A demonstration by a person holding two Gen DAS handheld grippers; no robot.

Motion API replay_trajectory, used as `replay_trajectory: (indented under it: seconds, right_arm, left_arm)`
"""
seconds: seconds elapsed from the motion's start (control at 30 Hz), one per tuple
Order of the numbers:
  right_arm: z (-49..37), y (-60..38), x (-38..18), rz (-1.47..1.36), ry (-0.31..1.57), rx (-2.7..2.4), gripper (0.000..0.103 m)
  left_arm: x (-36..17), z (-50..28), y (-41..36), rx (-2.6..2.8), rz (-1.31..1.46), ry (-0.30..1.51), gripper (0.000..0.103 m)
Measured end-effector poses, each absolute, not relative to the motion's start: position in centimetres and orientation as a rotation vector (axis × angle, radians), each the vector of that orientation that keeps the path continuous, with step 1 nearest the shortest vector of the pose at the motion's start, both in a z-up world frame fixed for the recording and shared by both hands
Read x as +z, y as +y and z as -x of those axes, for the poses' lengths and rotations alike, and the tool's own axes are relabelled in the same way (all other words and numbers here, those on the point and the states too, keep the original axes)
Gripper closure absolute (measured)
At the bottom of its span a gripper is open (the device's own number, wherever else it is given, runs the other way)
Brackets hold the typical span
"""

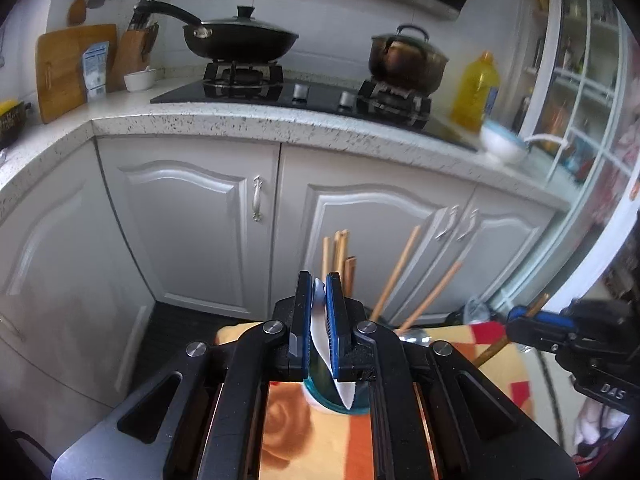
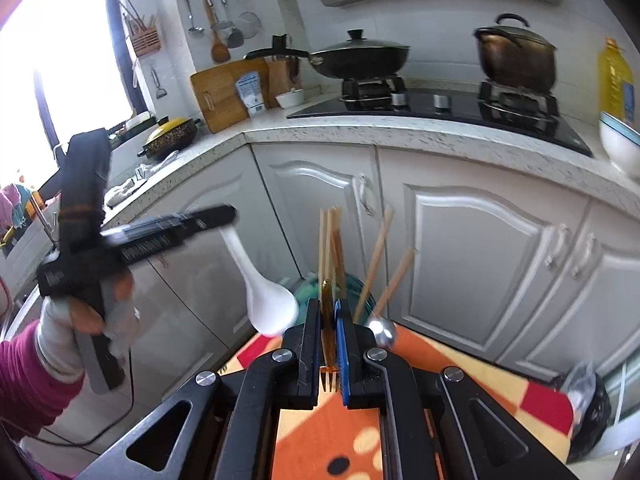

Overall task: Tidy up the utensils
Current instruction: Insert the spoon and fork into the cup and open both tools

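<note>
The left gripper [image 1: 319,292] has its blue-padded fingers clamped on a white plastic spoon [image 1: 326,344], pinching it by the handle. In the right wrist view that same spoon [image 2: 269,304] hangs bowl-down from the left gripper [image 2: 208,220], with the person's hand [image 2: 94,312] wrapped around the grip and a magenta sleeve behind it. The spoon sits just left of a teal utensil cup [image 2: 352,288], not inside it.

The right gripper [image 2: 329,312] is squeezed shut on a brown-gold fork [image 2: 328,320]; its tines [image 2: 329,378] poke back toward the camera below the pads, and the handle tip points up toward the cup. From the left wrist view the right gripper [image 1: 520,322] shows up at the far right, a bit blurry.

The cup [image 1: 320,396] peeks out just under the left gripper's fingers, and it holds a bunch of wooden chopsticks [image 1: 340,256] standing up, a few leaning off to the right [image 1: 396,276]. A metal spoon [image 2: 382,330] rests right beside the cup on the orange-and-red patterned tablecloth [image 2: 460,360].

Further out there are white cabinet doors [image 1: 188,216], a speckled countertop [image 1: 240,120], and a gas stove with a lidded black wok [image 1: 240,38] and a dark stockpot [image 1: 406,60]. A yellow oil bottle [image 1: 476,92] and a white bowl [image 1: 502,144] sit at the right end, and a wooden cutting board [image 1: 66,68] leans against the wall on the left.
</note>
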State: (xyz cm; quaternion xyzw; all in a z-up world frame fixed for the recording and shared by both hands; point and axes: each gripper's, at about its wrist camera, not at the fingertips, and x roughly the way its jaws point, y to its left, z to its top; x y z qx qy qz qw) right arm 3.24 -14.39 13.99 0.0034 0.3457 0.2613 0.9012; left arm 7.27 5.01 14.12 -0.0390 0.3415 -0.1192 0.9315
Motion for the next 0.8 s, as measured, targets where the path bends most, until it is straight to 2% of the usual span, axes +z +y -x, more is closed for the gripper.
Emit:
replay_trajectory:
  seconds: [0.47, 0.7, 0.73, 0.77, 0.8]
  right_arm:
    - [-9.5, -11.3, 5.6, 0.005, 0.892, 0.553, 0.096]
    - [-10.3, -12.0, 2.2, -0.052, 0.967, 0.541, 0.096]
    - [-10.1, -12.3, 2.1, -0.064, 0.966, 0.54, 0.095]
    - [-9.9, -12.5, 2.2, -0.069, 0.962, 0.538, 0.086]
    - [-9.6, -12.8, 2.5, -0.071, 0.956, 0.534, 0.072]
  left_arm:
    - [7.6, -10.6, 1.8, -0.207, -0.034, 0.782, 0.098]
    - [7.1, -11.0, 1.6, -0.196, -0.012, 0.787, 0.098]
    - [7.1, -11.0, 1.9, -0.199, 0.007, 0.794, 0.097]
    - [7.2, -11.1, 2.1, -0.203, 0.03, 0.802, 0.098]
    - [7.3, -11.1, 2.4, -0.209, 0.05, 0.809, 0.097]
